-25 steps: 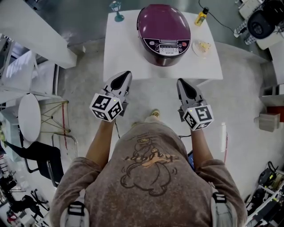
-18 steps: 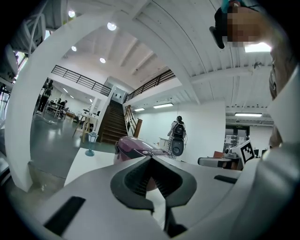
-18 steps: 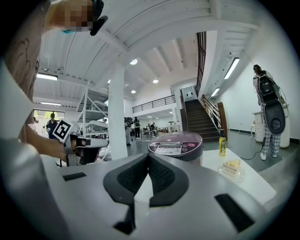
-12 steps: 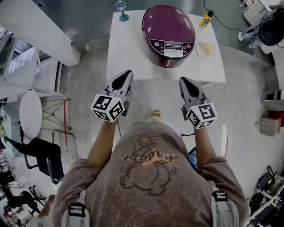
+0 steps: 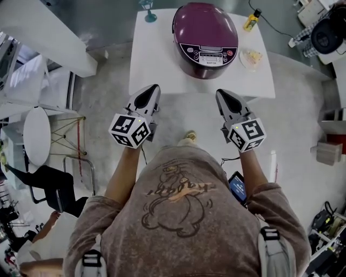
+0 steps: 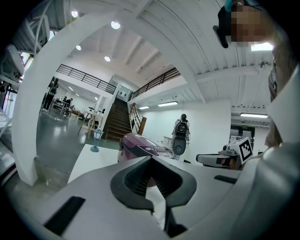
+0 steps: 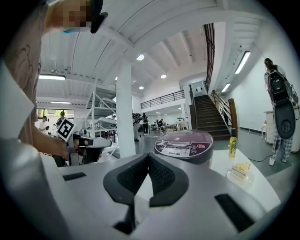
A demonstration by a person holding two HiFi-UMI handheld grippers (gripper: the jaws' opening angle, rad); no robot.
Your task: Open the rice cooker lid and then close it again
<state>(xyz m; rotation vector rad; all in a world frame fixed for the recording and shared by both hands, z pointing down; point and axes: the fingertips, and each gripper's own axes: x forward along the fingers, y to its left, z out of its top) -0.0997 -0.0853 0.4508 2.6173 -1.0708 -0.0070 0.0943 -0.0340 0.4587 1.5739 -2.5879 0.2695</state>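
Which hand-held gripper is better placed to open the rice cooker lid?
Probably the right hand-held gripper: it faces the closed rice cooker; the left hand-held gripper stands off its side.

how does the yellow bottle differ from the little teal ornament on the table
The yellow bottle has a dark cap; the teal ornament has a flared foot. The bottle stands right of the rice cooker, the ornament left of it. Both stand upright near the far edge of the table.
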